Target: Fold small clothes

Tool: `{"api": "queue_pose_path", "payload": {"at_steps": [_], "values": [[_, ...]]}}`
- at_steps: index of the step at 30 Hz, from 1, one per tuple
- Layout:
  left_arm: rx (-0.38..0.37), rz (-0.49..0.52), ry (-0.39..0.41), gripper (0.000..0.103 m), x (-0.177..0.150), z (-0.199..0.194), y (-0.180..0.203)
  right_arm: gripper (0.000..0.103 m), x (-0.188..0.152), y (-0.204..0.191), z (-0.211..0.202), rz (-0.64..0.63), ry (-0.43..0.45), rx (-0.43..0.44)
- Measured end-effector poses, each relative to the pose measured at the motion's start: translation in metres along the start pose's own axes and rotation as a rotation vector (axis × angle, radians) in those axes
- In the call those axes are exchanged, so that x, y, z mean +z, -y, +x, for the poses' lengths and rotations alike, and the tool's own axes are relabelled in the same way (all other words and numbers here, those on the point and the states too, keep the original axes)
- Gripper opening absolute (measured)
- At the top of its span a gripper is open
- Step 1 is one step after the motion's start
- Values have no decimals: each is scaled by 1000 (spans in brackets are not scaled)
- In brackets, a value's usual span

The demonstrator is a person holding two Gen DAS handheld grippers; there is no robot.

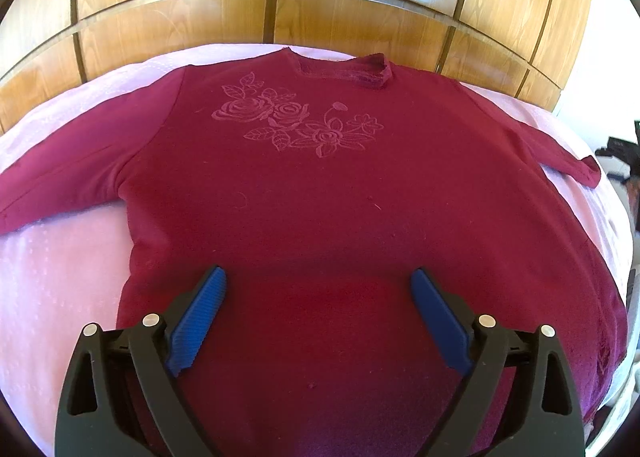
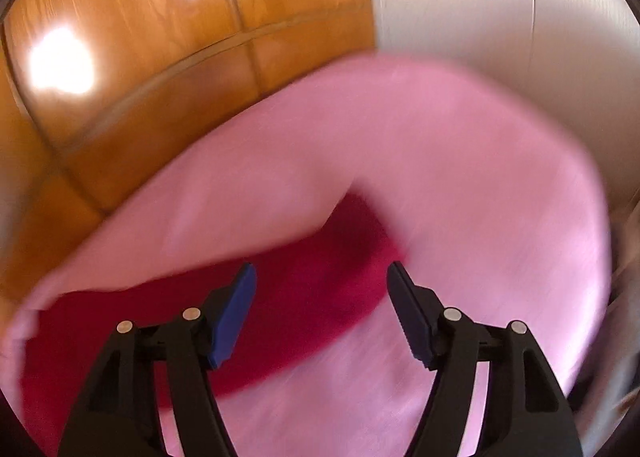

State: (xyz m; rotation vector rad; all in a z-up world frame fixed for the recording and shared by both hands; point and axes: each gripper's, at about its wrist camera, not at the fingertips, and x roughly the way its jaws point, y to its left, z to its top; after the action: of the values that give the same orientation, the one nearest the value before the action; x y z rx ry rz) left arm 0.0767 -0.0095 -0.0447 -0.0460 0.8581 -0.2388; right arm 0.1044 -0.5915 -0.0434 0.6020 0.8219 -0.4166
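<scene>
Both claws spread and empty over a flat sweater, folding not yet begun.

The left claw (image 1: 318,277) hangs wide open above the lower body of the maroon sweater (image 1: 320,185), pinching nothing; the right claw (image 2: 322,271), blurred, is also spread, above the sweater's right sleeve (image 2: 304,297). The sweater lies front up on the pink bedspread (image 1: 60,269). Next, probably, each claw must pinch a sleeve or edge and carry it inward.

Pink-covered bed (image 1: 60,265) under me, maroon long-sleeve top (image 1: 320,197) spread flat on it, sleeves out sideways.
</scene>
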Motion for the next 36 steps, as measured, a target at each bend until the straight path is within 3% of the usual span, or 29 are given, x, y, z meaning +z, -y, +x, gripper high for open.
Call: {"api": "queue_pose_path", "payload": {"at_steps": [3, 6, 9, 12, 14, 17, 19, 20, 21, 24, 26, 30, 36], "values": [[5, 5, -2, 94, -1, 0, 1, 59, -32, 6, 23, 99, -106, 126], [8, 9, -4, 94, -1, -1, 1, 57, -29, 11, 39, 148, -89, 127], [15, 13, -4, 94, -1, -1, 1, 6, -5, 3, 50, 136, -90, 104], [14, 13, -3, 94, -1, -1, 2, 6, 34, -19, 17, 26, 63, 96], [12, 13, -2, 94, -1, -1, 1, 5, 43, -31, -1, -20, 109, 27], [11, 11, -2, 94, -1, 0, 1, 5, 44, -33, 33, -75, -2, -134], [8, 10, -5, 94, -1, 0, 0, 7, 37, -30, 50, -77, -55, -143], [8, 10, -7, 94, -1, 0, 0, 12, 33, -26, 54, -56, -61, -146], [8, 11, -9, 94, 0, 0, -1, 24, 31, -23, 49, -42, -57, -147], [10, 10, -19, 94, 1, -3, -2, 55, 14, -22, 27, -43, -53, -117], [2, -8, -16, 94, 1, -15, -6, 57, 6, -24, 12, -101, -56, -78], [17, -92, 29, 94, -8, -55, -32, 57, -44, -44, -41, -280, -126, 124], [27, -160, -15, 93, -48, -98, -67, 55, -140, -75, -90, -447, -320, 330]]}}
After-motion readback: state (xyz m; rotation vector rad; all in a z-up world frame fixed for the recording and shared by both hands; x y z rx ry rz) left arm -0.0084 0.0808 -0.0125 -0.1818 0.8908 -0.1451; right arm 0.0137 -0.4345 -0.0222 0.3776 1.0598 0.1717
